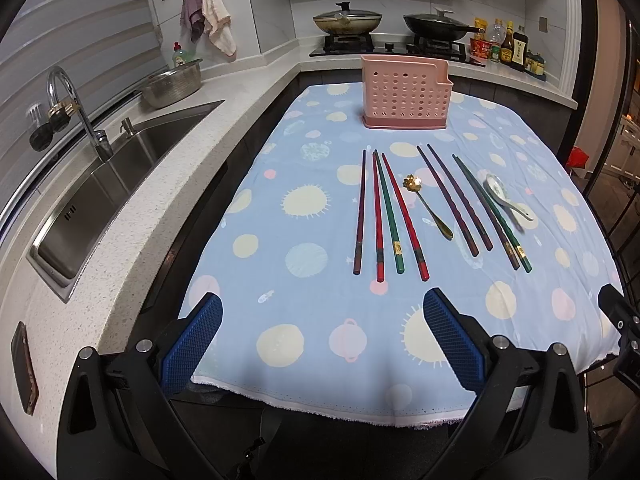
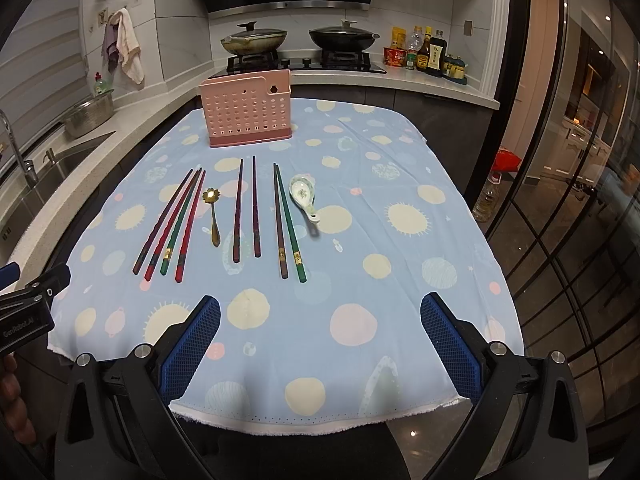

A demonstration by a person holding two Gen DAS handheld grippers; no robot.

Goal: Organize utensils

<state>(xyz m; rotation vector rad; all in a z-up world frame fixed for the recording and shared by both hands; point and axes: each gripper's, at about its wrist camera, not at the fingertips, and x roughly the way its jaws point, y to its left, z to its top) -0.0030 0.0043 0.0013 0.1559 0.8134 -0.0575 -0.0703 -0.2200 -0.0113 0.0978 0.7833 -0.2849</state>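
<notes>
A pink perforated utensil holder [image 1: 406, 94] [image 2: 248, 114] stands at the far end of a table under a blue dotted cloth [image 1: 312, 320] [image 2: 360, 280]. In front of it lie several chopsticks: a red, green and dark group [image 1: 384, 216] [image 2: 172, 224], a dark purple pair [image 1: 456, 200] [image 2: 246, 212], and a brown and green pair [image 1: 492, 212] [image 2: 288, 224]. A gold flower spoon [image 1: 430, 206] [image 2: 213, 216] and a white ceramic spoon [image 1: 506, 198] [image 2: 306, 198] lie among them. My left gripper [image 1: 322, 314] and right gripper [image 2: 320, 314] hover open near the table's front edge, empty.
A stone counter with a steel sink [image 1: 100, 196], faucet [image 1: 68, 96] and metal bowl [image 1: 172, 84] runs along the left. A phone [image 1: 24, 368] lies on that counter. Two lidded pans [image 2: 256, 38] sit on the stove behind. Sauce bottles [image 2: 428, 54] stand at the back right. Glass doors [image 2: 580, 200] are at right.
</notes>
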